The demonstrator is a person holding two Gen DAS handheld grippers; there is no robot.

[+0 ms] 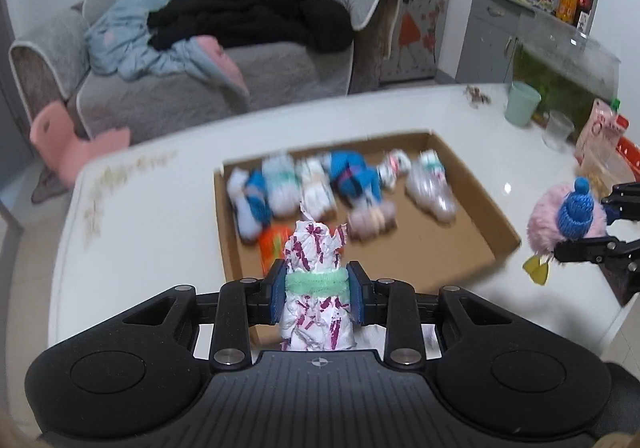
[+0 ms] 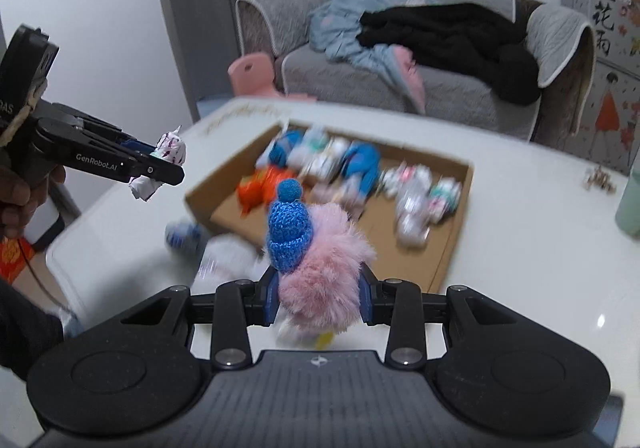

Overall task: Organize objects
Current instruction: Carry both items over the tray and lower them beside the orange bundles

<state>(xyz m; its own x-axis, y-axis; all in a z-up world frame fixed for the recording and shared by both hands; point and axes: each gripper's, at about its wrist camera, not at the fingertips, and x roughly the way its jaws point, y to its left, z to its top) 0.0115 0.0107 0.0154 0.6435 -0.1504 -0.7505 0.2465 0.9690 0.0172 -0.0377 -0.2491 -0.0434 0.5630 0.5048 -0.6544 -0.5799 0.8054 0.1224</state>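
Clamping the left gripper (image 1: 318, 294) on an upright white-and-purple bundle (image 1: 316, 268), the right gripper (image 2: 318, 300) on a pink fluffy toy (image 2: 324, 268); both aloft over the white table (image 1: 160, 216), cardboard tray (image 1: 472, 208) ahead, bare floor at its near right, left nearer the near wall.

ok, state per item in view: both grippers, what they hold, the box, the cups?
left gripper: shut on the paper bundle
paper bundle: upright, green band between the pads
right gripper: shut on the pink plush
pink plush: held above the table, blue knit hat on
cardboard box: open, several bundles inside
green cup: upright
clear cup: upright
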